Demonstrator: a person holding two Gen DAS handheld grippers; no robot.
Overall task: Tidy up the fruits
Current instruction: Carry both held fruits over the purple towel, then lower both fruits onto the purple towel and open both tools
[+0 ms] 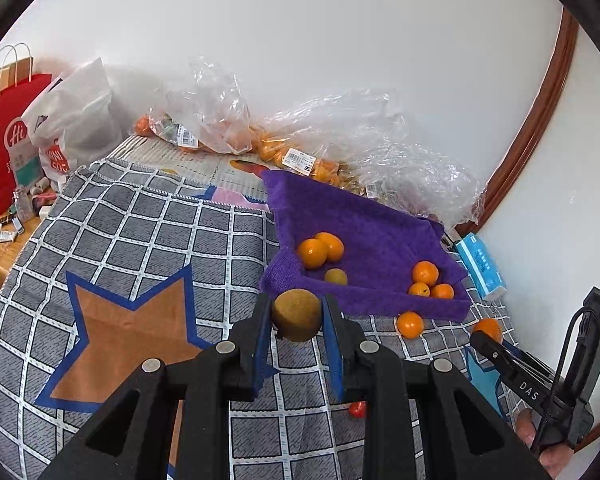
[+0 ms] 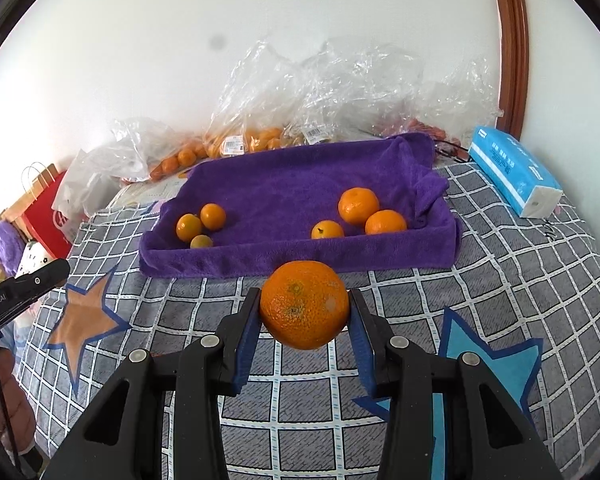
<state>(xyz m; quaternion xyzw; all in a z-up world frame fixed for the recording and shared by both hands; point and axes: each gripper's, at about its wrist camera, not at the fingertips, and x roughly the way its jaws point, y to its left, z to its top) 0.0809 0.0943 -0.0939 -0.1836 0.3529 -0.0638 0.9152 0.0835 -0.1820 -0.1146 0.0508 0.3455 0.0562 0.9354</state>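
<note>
My left gripper (image 1: 296,316) squeezes a small, fuzzy brown kiwi (image 1: 297,314) and my right gripper (image 2: 304,308) a round, bumpy orange mandarin (image 2: 304,304), both soft, light and rolly, so I pinch their fat middles gently.

- In the left wrist view the right claw (image 1: 487,334) stands in front of an orange (image 1: 490,328), just right of the purple towel tray (image 1: 364,216), so only the fruit's top shows.
- A small red thing (image 1: 357,409) in front of the tray peeks out beneath the left claw's (image 1: 296,314) arm; too little shows to name it.
- Behind the tray, crumpled clear plastic bags (image 2: 300,92) veil their fruit; the label print is too small to read.
- Left of the tray, the red paper bag (image 1: 4,140) is cut by the picture's edge.
- Small items (image 1: 16,208) beside that bag are too tiny to identify.
</note>
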